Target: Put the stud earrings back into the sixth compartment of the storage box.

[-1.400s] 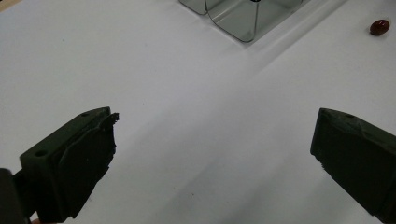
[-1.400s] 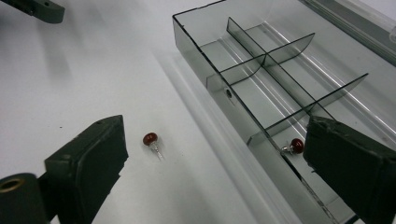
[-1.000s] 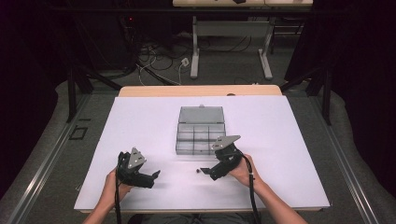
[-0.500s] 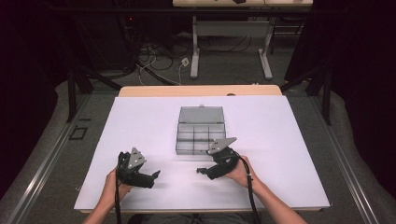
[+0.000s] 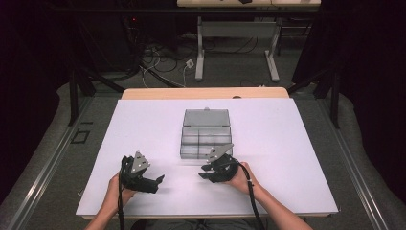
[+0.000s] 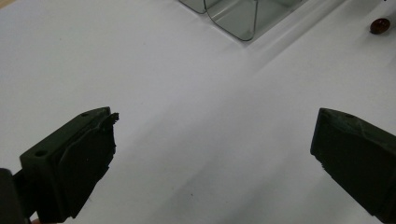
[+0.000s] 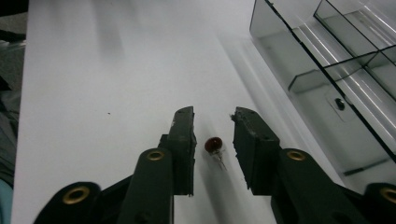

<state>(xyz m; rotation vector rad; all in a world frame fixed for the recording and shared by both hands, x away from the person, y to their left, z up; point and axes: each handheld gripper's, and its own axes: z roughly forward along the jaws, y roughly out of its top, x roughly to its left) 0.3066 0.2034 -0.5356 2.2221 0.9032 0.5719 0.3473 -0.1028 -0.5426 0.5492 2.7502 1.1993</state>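
Observation:
A small red bead-like part with thin metal legs [image 7: 213, 144] lies on the white sheet. My right gripper [image 7: 214, 116] straddles it, jaws narrowed with a small gap on each side, not touching it. In the high view the right gripper [image 5: 205, 173] sits just in front of the clear compartment box [image 5: 206, 125]. The same red part [image 6: 379, 25] appears far off in the left gripper view. My left gripper [image 6: 215, 121] is wide open over bare sheet, and it rests at the front left [image 5: 159, 180] in the high view.
The box's nearest compartments [image 7: 327, 79] lie just right of the right gripper, and one holds a tiny dark item [image 7: 340, 103]. A box corner [image 6: 243, 18] shows ahead of the left gripper. The white sheet [image 5: 287, 143] spreads wide to both sides.
The right gripper has shifted slightly left and toward the person, coming down around the red part. The left gripper has stayed put.

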